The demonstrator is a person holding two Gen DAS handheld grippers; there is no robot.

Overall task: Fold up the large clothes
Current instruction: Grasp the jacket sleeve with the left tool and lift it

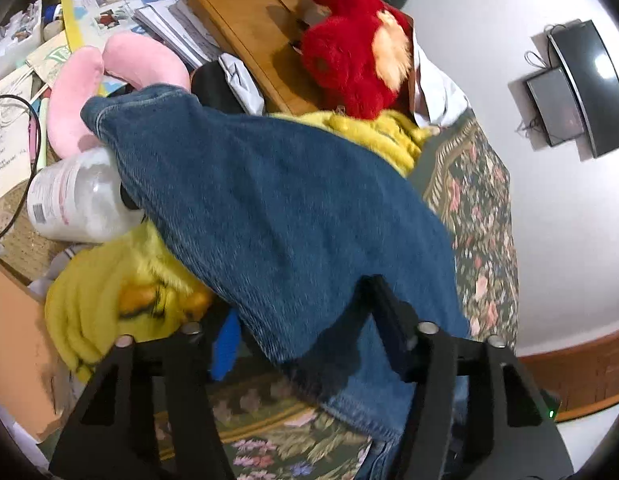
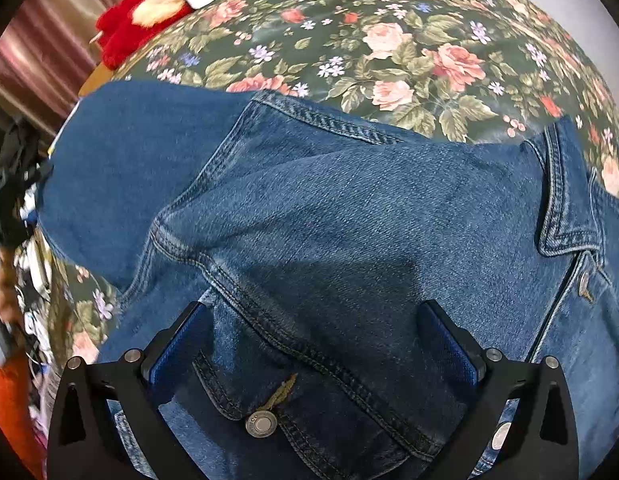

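A blue denim jacket (image 2: 349, 216) lies front-up on a floral bedspread (image 2: 389, 40), with its collar (image 2: 565, 200) at the right and a chest pocket button (image 2: 261, 424) near the bottom. My right gripper (image 2: 313, 344) is open and hovers just over the chest panel, fingers either side of a seam. In the left wrist view one sleeve (image 1: 269, 208) stretches away over the clutter. My left gripper (image 1: 301, 320) stands wide apart with the sleeve fabric draped over it between the fingers; I cannot tell whether it grips the cloth.
Beside the bed lie a yellow plush toy (image 1: 109, 300), a red plush toy (image 1: 349, 64), a pink neck pillow (image 1: 89, 92), a white bottle (image 1: 77, 200), papers and a wooden board (image 1: 249, 32). A dark screen (image 1: 589, 88) hangs on the white wall.
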